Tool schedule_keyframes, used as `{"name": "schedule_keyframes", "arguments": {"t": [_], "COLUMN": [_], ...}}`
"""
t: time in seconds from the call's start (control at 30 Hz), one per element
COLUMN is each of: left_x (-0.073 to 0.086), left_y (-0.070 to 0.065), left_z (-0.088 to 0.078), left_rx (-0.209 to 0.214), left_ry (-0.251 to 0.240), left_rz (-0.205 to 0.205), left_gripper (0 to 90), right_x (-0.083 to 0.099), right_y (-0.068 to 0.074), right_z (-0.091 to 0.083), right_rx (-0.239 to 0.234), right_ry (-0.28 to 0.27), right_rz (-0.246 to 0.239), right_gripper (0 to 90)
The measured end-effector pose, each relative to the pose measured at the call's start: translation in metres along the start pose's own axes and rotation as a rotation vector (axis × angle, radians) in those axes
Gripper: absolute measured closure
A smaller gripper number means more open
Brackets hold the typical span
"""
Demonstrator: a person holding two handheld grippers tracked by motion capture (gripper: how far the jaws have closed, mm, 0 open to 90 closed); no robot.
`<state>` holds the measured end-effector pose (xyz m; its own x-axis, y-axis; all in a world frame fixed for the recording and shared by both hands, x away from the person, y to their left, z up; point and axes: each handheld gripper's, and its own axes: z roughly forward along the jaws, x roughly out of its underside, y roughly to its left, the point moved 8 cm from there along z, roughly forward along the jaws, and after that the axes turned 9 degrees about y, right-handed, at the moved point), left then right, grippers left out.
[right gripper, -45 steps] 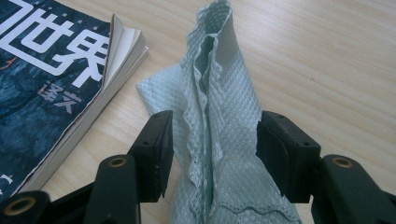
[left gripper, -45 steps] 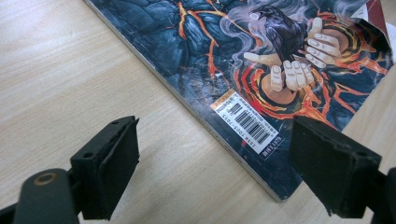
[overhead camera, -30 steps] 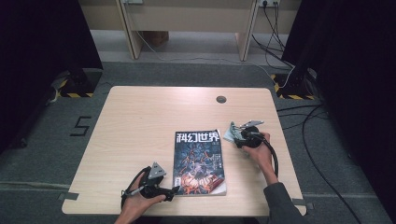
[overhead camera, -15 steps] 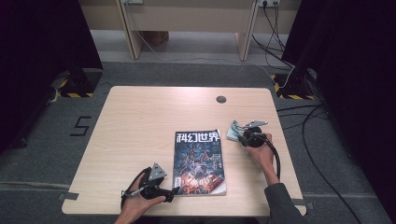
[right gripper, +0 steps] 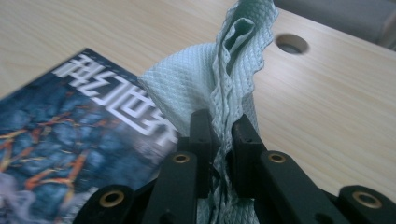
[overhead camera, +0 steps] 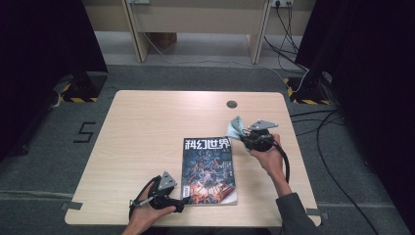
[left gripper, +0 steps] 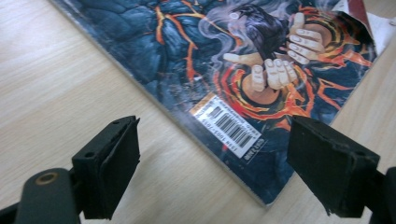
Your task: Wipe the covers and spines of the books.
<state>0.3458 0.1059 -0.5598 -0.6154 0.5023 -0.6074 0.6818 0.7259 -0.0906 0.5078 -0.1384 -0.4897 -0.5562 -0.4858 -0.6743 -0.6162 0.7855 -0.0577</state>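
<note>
Setting: pale wooden table (overhead camera: 147,127) on grey carpet, dark curtains to either side, a round cable hole (overhead camera: 231,104) near its far edge.

Work in hand: wiping the magazine (overhead camera: 208,169) with a cloth (overhead camera: 235,128), by my reading; the cloth is picked up and not yet on the cover.

Right gripper (right gripper: 223,130): jaws have just been closing and are now clamped on the cloth, a bunched fold pinched between the pads. It sits just off the magazine's far right corner in the high view.

Left gripper (left gripper: 215,172): jaws spread wide with nothing between them, hovering at the magazine's near left corner (the barcode (left gripper: 229,128) lies straight ahead of the jaws).

Cloth: pale blue-green, waffle-textured with a stitched hem, crumpled and standing up out of the jaws, its free end flopping toward the magazine's title.

Magazine: lying flat near the front middle of the table, closed, glossy dark-blue cover with orange streaks and white title characters along the far edge; the near right corner looks slightly lifted.

Doing it well: bring the cloth down flat so a broad patch meets the cover rather than the pinched ridge; press the left jaws onto the near corner first, since a glossy cover will likely slide; wipe in strokes away from the held corner.

Risk: dragging toward the loose corner could curl the cover.
</note>
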Motion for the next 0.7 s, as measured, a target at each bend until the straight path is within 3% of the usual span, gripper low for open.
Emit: {"name": "schedule_keyframes", "arguments": {"t": [0.13,0.3,0.47,0.53,0.63,0.7], "left_x": [-0.001,-0.003,-0.003,-0.003,-0.004,-0.004], "left_y": [-0.007,-0.009,-0.009,-0.01,-0.013,-0.016], "left_z": [0.008,0.01,0.011,0.011,0.012,0.013], "left_rx": [0.003,0.016,0.036,0.037,0.043,0.045], "left_ry": [0.021,0.019,0.016,0.014,0.016,0.015], "left_rz": [0.04,0.039,0.039,0.039,0.059,0.068], "left_gripper": [18.3,19.7,23.0,23.0,23.6,24.5], "right_x": [-0.009,-0.008,0.011,0.012,0.016,0.02], "right_y": [0.028,0.051,0.056,0.056,0.056,0.055], "right_z": [0.009,0.037,0.069,0.071,0.066,0.062], "right_rx": [-0.039,-0.065,-0.054,-0.045,-0.009,0.003], "right_ry": [0.011,0.071,0.164,0.14,0.191,0.198], "right_rz": [-0.052,-0.09,-0.117,-0.117,-0.139,-0.151], "right_gripper": [81.2,80.5,79.7,79.6,78.9,78.1]}}
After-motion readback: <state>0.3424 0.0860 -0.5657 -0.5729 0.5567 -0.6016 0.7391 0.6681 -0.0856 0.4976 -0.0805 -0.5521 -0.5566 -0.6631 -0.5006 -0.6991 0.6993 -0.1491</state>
